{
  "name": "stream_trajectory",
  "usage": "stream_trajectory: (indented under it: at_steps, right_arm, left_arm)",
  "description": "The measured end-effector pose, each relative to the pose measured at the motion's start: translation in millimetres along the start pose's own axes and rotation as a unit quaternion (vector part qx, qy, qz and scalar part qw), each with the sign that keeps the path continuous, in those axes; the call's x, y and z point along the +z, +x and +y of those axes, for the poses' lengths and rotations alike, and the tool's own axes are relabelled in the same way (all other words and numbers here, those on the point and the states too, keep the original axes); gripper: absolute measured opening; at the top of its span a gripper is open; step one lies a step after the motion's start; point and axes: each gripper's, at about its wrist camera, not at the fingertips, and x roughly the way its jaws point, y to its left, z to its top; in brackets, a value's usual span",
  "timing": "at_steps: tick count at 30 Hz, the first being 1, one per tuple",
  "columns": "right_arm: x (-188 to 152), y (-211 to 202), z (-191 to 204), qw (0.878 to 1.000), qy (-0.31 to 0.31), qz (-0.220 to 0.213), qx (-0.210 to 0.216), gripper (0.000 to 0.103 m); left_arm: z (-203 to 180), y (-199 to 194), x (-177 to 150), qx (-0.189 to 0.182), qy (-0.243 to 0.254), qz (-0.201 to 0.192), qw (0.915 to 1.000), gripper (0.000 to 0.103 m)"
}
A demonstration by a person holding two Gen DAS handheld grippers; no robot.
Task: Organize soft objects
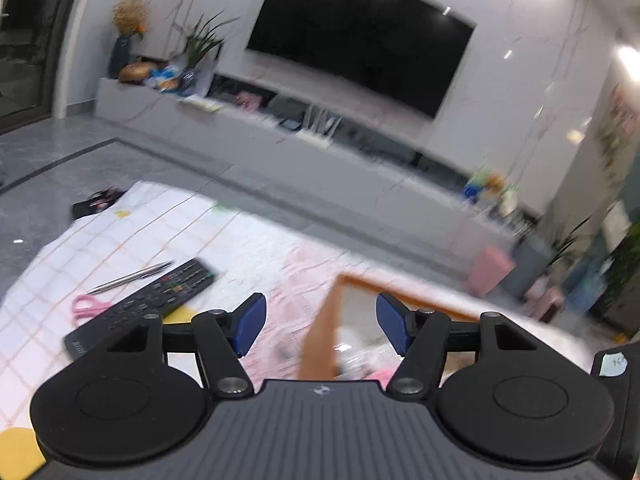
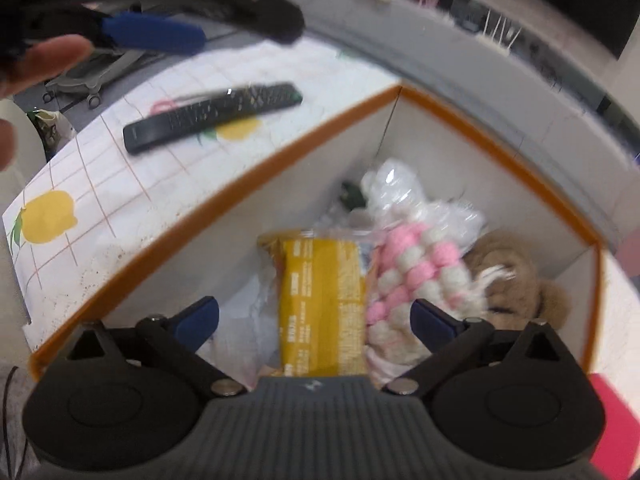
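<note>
In the right wrist view an orange-rimmed white box (image 2: 224, 216) holds soft things: a yellow packet (image 2: 320, 300), a pink-and-white pompom piece (image 2: 404, 276), a brown plush toy (image 2: 516, 276) and clear plastic wrap (image 2: 400, 188). My right gripper (image 2: 316, 316) is open and empty, just above the packet. My left gripper (image 1: 320, 322) is open and empty, raised over the table beside the box rim (image 1: 320, 336). It also shows in the right wrist view (image 2: 156, 34) at the top left.
A black remote (image 1: 140, 304), a pen (image 1: 132, 276) and pink scissors (image 1: 86, 308) lie on the white lemon-print cloth (image 1: 132, 232). The remote shows in the right wrist view (image 2: 212, 114) left of the box. A TV cabinet (image 1: 320, 168) stands beyond the table.
</note>
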Motion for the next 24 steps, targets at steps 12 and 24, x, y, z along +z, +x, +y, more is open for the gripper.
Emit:
stream_trajectory:
  at_steps: [12,24]
  right_arm:
    - [-63.9,-139.4,-10.9,0.975,0.102,-0.158,-0.118,0.100]
    - [-205.8,-209.5,-7.4,0.927,0.259,-0.213,-0.169,0.100]
  left_arm:
    - [-68.6,-106.1,-28.8,-0.110,0.135,-0.144,0.9743,0.103]
    - [-159.1,-158.3,-104.7,0.000,0.162,-0.084,0.9832,0.103]
